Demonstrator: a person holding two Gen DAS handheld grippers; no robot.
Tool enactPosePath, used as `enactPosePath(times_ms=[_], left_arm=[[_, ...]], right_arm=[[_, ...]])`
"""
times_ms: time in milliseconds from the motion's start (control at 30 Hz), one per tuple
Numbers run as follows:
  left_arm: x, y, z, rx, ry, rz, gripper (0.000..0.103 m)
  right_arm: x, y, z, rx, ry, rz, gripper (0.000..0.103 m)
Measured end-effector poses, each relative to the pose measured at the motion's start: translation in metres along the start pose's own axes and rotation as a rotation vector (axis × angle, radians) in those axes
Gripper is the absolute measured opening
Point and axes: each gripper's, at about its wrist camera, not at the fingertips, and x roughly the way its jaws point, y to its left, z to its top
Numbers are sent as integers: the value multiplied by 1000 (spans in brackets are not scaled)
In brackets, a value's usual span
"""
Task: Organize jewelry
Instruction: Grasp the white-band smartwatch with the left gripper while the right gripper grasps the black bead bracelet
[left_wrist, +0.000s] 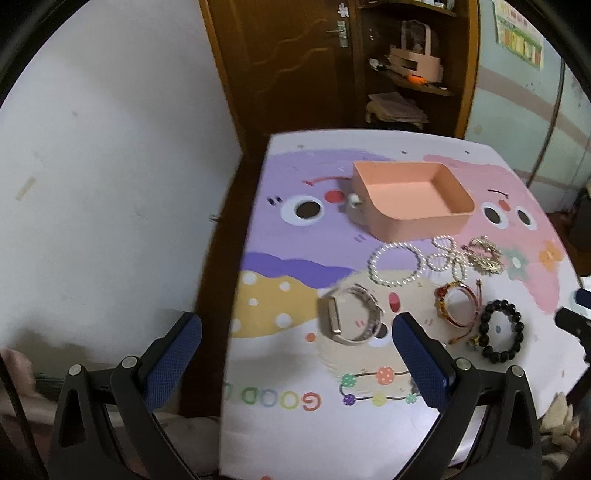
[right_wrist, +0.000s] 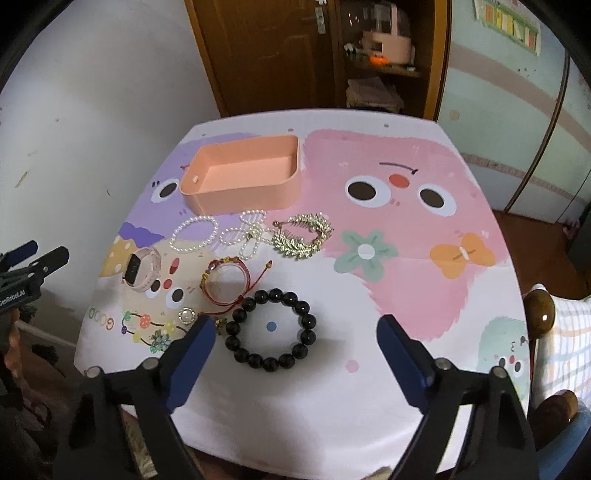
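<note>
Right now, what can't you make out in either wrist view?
- Small pieces by the left finger of the right tongs, right wrist view: finger covers part; too small to identify.
- Watch face, left wrist view: motion-blurred, seen edge-on.
- White item beside the pink tray, left wrist view: blurred.
- Right tongs in left wrist view: cut off by the fisheye rim.

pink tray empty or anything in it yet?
Empty: the pink tray shows only bare floor in both views; all jewelry lies on the table outside it.

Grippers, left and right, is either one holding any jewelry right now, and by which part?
Nothing is held. The left gripper and right gripper both have open jaws above the table.
</note>
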Motion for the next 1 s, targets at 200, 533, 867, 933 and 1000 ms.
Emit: enactPosePath(times_ms=[200,533,867,933,1000], left_arm=[[53,-7,-17,-1,142,-85,89],[116,-9,-20,-122,303,-177,69],[134,-22,-17,-124,334,-130,56],[134,-26,-16,-126,336,-118,48],[134,-28,-15,-127,336,-109,35]], right_arm=[[26,-10,7,7,67,-11,77],[73,-15,-1,-13,213,-9,55],[99,5,-3,-90,250,-41,37],[99,10,-2,-114,234,-59,33],[100,11,0,-122,225,-60,20]])
